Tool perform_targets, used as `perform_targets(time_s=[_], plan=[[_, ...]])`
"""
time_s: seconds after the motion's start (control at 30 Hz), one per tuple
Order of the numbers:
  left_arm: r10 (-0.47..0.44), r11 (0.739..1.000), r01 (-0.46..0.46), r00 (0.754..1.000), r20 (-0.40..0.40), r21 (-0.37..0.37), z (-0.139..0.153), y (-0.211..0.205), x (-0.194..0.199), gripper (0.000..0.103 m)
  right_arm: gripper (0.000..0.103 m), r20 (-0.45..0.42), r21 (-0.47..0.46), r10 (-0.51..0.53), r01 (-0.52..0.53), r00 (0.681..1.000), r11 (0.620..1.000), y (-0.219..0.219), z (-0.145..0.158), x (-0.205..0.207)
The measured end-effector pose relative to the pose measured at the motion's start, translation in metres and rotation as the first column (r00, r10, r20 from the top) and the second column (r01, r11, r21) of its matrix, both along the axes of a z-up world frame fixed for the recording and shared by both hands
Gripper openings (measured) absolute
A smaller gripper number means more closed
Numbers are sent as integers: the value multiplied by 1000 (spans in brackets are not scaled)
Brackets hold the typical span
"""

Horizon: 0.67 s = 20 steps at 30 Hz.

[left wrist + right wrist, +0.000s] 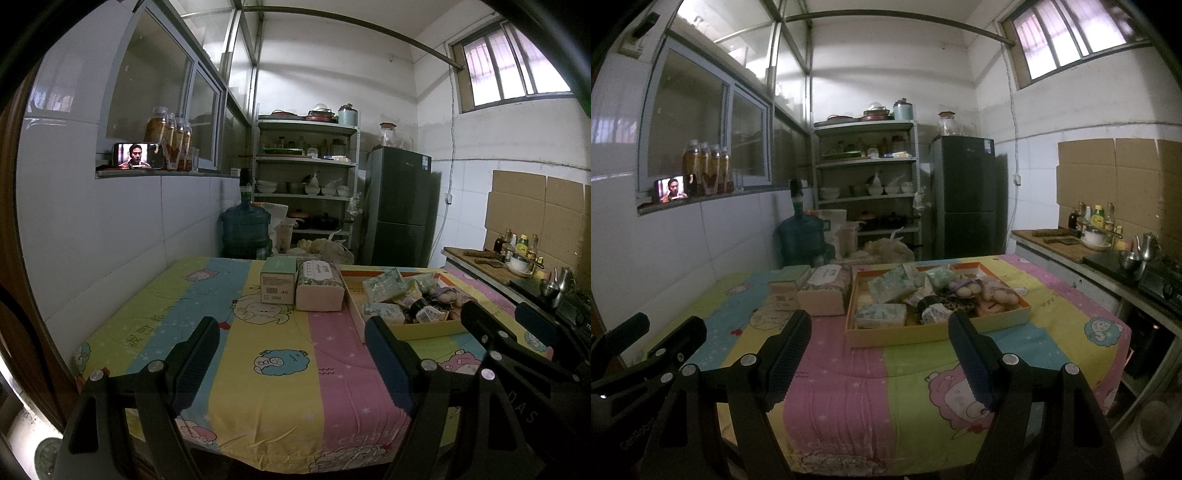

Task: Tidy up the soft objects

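Note:
A shallow yellow cardboard tray (923, 336) (428, 330) rests on the table's striped cartoon cloth (842, 387). In it lie several tissue packs (882, 314), a plush doll (993, 291) and small wrapped items. Left of the tray stand a green box (277, 282) (786, 290) and a pink tissue pack (319, 291) (823, 293). My left gripper (291, 334) hovers open over the near part of the cloth, empty. My right gripper (879, 328) is open too, short of the tray's front wall, nothing between its fingers. Each gripper shows at the edge of the other's view.
A tiled wall runs along the table's left side. Behind the table stand a water jug (245, 230), a metal shelf with dishes (306, 184) and a dark fridge (400, 206). A counter with bottles, a bowl and a stove (1108, 251) lines the right.

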State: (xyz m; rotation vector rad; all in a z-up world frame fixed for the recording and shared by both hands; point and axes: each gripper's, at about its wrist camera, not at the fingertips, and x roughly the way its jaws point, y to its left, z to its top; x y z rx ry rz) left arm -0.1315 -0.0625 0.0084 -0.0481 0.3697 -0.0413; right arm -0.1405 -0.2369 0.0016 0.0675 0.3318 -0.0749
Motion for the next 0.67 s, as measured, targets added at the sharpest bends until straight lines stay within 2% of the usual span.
perform_targets(time_s=[0.67], plan=[[-9,1000,9,1000,10,-9,3,2,1,81,78,-5,-1,4,-4,1000,1000,3,1,0]])
